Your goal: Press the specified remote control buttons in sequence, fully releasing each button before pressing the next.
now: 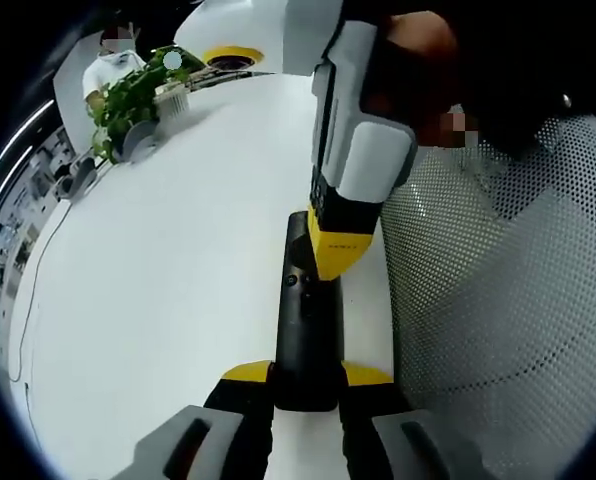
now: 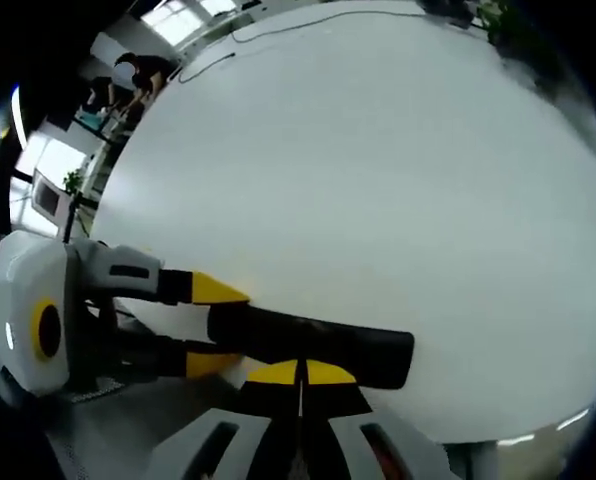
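- Left claw [image 1: 305, 385] pinched the near end of the black remote control [image 1: 307, 330], yellow tips on either side of its body, holding it out over the edge of the white worktop [image 1: 168, 290].
- Right claw [image 2: 300, 378] pressed together, yellow tips meeting in a point at the remote's side; in the left gripper view came down from above onto the remote's upper face, near the small buttons [image 1: 296, 278].
- Remote lay lengthwise along the worktop's edge, far end over the white surface, near end in the left claw's grip.
- Judged stiff, light and slick: hard plastic shell, unlikely to flex, apt to swivel or slide under a push if held loosely. Best held where it was, across the narrow sides at the button-free end, face left open.
- Buttons small and close together; blunt tip could easily catch a neighbour.
- Potted plant [image 1: 128, 105] and yellow-rimmed round object [image 1: 232, 58] sat well apart at the far end of the worktop; thin cable [image 1: 30, 300] trailed along the far side.
- White mesh chair back [image 1: 508, 300] stood just beside the worktop edge, near the hands but not across the remote.
- Person in the background beyond the plant, well away.
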The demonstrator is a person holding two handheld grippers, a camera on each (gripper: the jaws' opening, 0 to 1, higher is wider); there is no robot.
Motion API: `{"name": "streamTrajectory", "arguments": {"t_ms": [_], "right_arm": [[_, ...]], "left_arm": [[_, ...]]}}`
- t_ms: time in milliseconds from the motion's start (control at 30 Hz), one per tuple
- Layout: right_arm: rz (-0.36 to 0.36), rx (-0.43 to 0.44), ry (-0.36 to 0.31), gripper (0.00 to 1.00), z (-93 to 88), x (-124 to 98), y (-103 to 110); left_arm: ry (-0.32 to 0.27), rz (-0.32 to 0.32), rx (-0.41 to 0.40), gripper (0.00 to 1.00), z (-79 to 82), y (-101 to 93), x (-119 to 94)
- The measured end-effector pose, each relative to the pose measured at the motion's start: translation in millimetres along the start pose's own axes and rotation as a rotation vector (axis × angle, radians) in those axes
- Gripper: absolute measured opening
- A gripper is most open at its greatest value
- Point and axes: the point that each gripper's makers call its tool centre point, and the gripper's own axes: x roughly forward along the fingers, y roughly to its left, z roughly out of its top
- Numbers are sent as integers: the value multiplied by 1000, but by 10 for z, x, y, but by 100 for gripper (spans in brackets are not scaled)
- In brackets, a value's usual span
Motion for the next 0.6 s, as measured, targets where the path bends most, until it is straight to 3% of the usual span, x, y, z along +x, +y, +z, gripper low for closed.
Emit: {"name": "streamTrajectory", "arguments": {"t_ms": [600], "right_arm": [[-2,-44,30,0,-50,16,42]], "left_arm": [[1,-2,-2,24,-9,1,2]]}}
